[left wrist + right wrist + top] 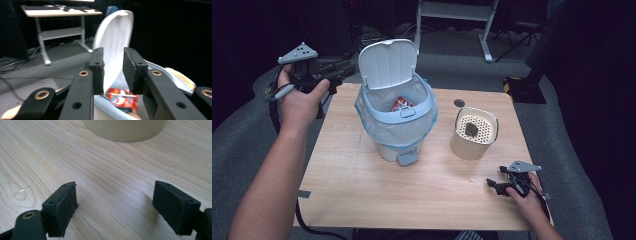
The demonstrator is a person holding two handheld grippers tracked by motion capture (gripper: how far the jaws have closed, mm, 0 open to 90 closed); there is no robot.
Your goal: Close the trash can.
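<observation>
A small white and pale blue pedal bin stands on the wooden table with its lid tipped up and a clear liner folded over the rim. A red packet lies inside. My left gripper hovers off the table's far left corner, level with the lid, open with nothing between its pads. In the left gripper view the lid and the red packet show past the left gripper. My right gripper rests low at the table's near right, open wide and empty.
A cream container with a perforated top and a small dark thing on it stands right of the bin; its base is just ahead of the right gripper. A dark round spot marks the table behind it. White desk legs stand beyond.
</observation>
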